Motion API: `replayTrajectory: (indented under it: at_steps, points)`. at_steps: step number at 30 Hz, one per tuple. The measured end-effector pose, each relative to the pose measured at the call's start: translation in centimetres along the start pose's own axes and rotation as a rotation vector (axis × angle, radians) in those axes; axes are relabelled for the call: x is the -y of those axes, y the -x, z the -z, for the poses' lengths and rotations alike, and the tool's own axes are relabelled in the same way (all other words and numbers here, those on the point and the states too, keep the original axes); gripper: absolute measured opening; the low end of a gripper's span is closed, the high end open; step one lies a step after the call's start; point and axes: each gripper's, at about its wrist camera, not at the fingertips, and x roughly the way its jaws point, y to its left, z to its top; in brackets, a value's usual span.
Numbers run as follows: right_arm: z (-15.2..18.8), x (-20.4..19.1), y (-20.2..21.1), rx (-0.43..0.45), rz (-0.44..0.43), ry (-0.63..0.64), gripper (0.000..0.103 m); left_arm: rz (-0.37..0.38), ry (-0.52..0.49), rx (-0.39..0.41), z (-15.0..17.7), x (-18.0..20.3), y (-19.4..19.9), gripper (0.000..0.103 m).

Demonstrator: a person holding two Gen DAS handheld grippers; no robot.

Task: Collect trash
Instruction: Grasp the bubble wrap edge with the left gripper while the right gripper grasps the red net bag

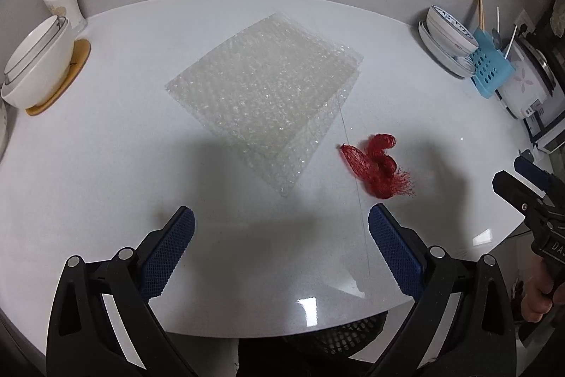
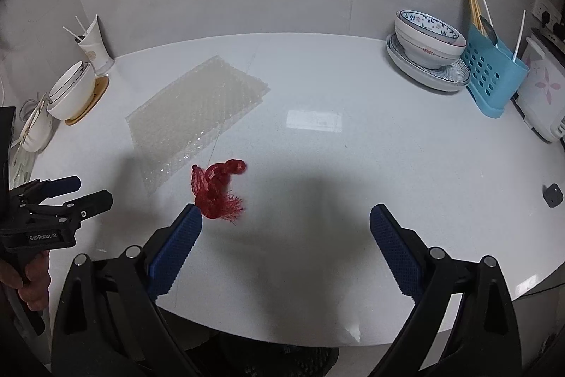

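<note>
Bubble wrap, a clear rectangular sheet, lies flat in the middle of the white round table in the left wrist view, with a crumpled red mesh net bag just beside its near right corner. The left gripper hangs above the near part of the table with its blue-padded jaws spread wide and nothing between them; the sheet's near corner sits ahead of the gap. At the right edge the right gripper comes in, a hand on its handle. A mesh wastebasket shows dimly below the table's near edge.

From the right wrist view, the right gripper is likewise wide and empty, and the red net lies close to its left pad, off-centre from the gap. The left gripper is at the left, also parted.

Judging from this, the step in hand is a first pick, probably the net with the right gripper. To do it well, shift left until the bundle sits midway between the pads, come down until the tips nearly brush the tabletop, then close on the thick knotted middle rather than the frayed fringe, which would likely slip free.
</note>
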Motion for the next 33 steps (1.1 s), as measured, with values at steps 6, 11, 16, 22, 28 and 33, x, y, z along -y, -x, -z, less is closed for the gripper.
replayTrajectory:
  at_steps: [6,11,16,22,28,33]
  points:
    - [-2.1,-1.2,-2.1,-0.021,-0.008,0.009,0.092,0.002,-0.004,-0.017,-2.5,-1.3,-1.8,0.097]
    - [-3.1,-2.2,-4.8,-0.067,-0.018,0.015,0.092,-0.008,0.000,-0.039,-4.4,-2.6,-3.8,0.097]
    - [-3.2,-3.9,-7.1,-0.117,-0.036,0.034,0.092,-0.018,-0.001,-0.056,-6.3,-3.7,-5.9,0.097]
    - [-3.0,-6.0,-9.8,-0.181,-0.042,0.062,0.092,-0.033,-0.020,-0.067,-8.7,-4.4,-8.6,0.097]
    - [-2.7,-7.4,-11.7,-0.235,-0.031,0.077,0.088,-0.043,-0.030,-0.099,-10.2,-4.8,-11.2,0.096]
    - [-2.5,-7.3,-12.8,-0.278,-0.026,0.086,0.081,-0.090,-0.069,-0.126,-10.3,-4.2,-12.2,0.094]
